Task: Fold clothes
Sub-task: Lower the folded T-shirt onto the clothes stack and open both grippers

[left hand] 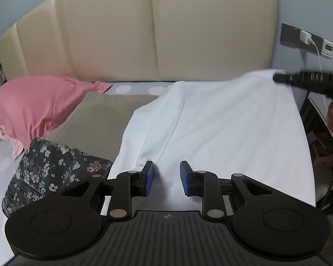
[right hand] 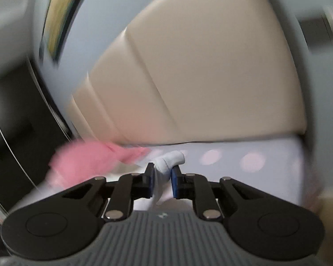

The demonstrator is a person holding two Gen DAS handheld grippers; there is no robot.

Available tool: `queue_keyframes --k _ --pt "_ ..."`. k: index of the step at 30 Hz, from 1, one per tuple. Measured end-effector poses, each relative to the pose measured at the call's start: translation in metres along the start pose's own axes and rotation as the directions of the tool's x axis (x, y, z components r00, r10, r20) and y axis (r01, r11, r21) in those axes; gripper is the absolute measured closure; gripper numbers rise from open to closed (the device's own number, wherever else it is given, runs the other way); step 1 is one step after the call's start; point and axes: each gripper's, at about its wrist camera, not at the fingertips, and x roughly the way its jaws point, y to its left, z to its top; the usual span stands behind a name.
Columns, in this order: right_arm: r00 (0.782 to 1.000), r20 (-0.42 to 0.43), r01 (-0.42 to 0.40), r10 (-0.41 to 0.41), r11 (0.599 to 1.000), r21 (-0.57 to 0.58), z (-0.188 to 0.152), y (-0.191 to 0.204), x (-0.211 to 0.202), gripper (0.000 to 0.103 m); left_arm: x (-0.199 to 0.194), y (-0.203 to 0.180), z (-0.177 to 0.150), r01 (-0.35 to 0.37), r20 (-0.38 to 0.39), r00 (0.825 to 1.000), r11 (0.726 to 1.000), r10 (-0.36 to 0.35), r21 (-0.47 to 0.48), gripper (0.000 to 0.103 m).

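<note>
While the white garment (left hand: 222,119) lies spread over the bed (left hand: 131,88), beside a khaki piece (left hand: 100,119) and a floral one (left hand: 48,168), my left gripper (left hand: 166,178) hovers above its near edge, jaws released and empty. My right gripper (right hand: 162,182) has its jaws clenched on the garment's far corner, lifted up.

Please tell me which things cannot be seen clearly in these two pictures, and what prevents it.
- Right wrist view: motion blur smears the pink pillow and the room at left.
- Left wrist view: white garment near edge is hidden by the left gripper; its type is unclear.
- Left wrist view: right gripper is blurred and cut off by the edge.
- Floral garment: partly hidden by the gripper body.
</note>
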Motion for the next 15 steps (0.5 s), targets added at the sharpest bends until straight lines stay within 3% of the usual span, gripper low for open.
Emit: queue_keyframes --k 2,7,12,15 --pt "0.997 -0.021 0.071 -0.074 0.992 -0.104 -0.005 0.011 0.007 0.088 0.005 0.005 0.002 0.007 -0.004 1.000 0.999 -0.007 -0.035 0.078" --pt "0.977 -0.123 0.160 -0.175 0.979 -0.128 -0.017 0.002 0.033 0.088 0.022 0.015 0.007 0.025 -0.030 0.999 0.989 -0.030 -0.148 0.083" --pt "0.965 -0.159 0.189 -0.210 0.973 -0.136 -0.023 0.002 0.040 0.087 0.029 0.019 0.007 0.008 -0.054 0.998 0.981 -0.019 -0.193 0.083" --pt "0.972 -0.136 0.178 -0.194 0.977 -0.121 -0.020 0.006 0.033 0.078 0.015 0.011 0.012 0.012 -0.024 1.000 0.986 -0.016 -0.165 0.083"
